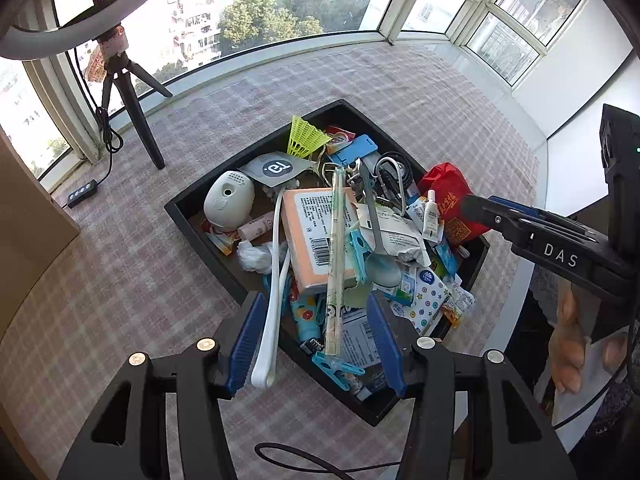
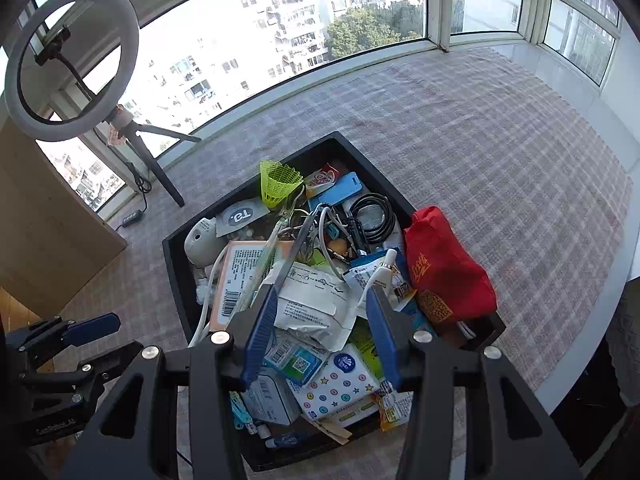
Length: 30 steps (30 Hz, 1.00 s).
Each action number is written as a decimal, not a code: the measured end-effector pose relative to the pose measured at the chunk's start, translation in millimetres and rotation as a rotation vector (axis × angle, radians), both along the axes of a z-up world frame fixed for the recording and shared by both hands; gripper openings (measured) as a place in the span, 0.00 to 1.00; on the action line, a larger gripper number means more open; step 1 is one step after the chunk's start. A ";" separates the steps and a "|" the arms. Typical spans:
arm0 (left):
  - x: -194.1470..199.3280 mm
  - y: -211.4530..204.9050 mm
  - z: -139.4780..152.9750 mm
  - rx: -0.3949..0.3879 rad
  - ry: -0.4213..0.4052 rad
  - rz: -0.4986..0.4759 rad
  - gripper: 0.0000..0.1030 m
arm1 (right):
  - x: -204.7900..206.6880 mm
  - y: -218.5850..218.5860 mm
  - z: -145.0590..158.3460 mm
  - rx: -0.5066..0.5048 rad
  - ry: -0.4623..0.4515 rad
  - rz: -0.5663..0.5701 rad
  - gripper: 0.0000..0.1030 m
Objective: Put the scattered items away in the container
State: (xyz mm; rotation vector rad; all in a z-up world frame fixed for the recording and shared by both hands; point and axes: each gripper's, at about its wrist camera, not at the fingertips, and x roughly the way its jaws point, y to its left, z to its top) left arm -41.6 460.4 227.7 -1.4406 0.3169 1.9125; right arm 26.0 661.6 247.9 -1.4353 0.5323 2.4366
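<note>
A black tray (image 1: 188,216) (image 2: 176,276) on the checked cloth is heaped with small items: an orange packet (image 1: 312,236), a yellow shuttlecock (image 1: 304,136) (image 2: 278,182), a white round device (image 1: 228,200), a red pouch (image 1: 448,200) (image 2: 444,268) lying over its right rim, and a white strap (image 1: 272,304) hanging over the near rim. My left gripper (image 1: 316,344) is open and empty above the tray's near edge. My right gripper (image 2: 320,336) is open and empty above the heap; it also shows at the right of the left wrist view (image 1: 532,224).
A ring light (image 2: 68,60) on a black tripod (image 1: 136,120) stands at the back left by the window, with a cable and remote (image 1: 82,194) on the cloth. A cardboard box (image 2: 48,216) is at the left. The table's white edge (image 2: 624,280) runs along the right.
</note>
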 end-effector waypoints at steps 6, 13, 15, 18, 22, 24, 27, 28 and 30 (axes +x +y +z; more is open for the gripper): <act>13.0 -46.2 8.5 -0.001 0.046 0.089 0.50 | 0.3 -35.9 5.3 0.007 0.006 0.098 0.44; 30.1 -110.8 17.7 0.011 0.092 0.236 0.58 | 6.6 -83.1 4.4 0.017 0.010 0.205 0.45; 37.8 -128.5 17.5 0.013 0.090 0.270 0.60 | 9.5 -98.3 2.3 0.019 0.009 0.238 0.45; 52.2 -155.6 17.1 0.001 0.110 0.329 0.63 | 16.0 -124.8 -0.5 0.040 0.009 0.294 0.45; 74.0 -193.3 11.9 -0.044 0.158 0.413 0.70 | 27.8 -162.3 -4.0 0.063 0.016 0.365 0.46; 83.4 -211.8 6.8 -0.072 0.164 0.457 0.70 | 34.8 -179.7 -6.4 0.056 0.020 0.396 0.47; 97.8 -239.5 0.3 -0.088 0.168 0.528 0.70 | 45.2 -204.5 -11.1 0.038 0.021 0.437 0.48; 102.2 -247.7 -1.9 -0.095 0.168 0.550 0.71 | 48.8 -212.4 -12.7 0.037 0.022 0.448 0.48; 111.0 -262.9 -5.8 -0.107 0.166 0.592 0.71 | 55.5 -227.7 -15.1 0.044 0.025 0.472 0.48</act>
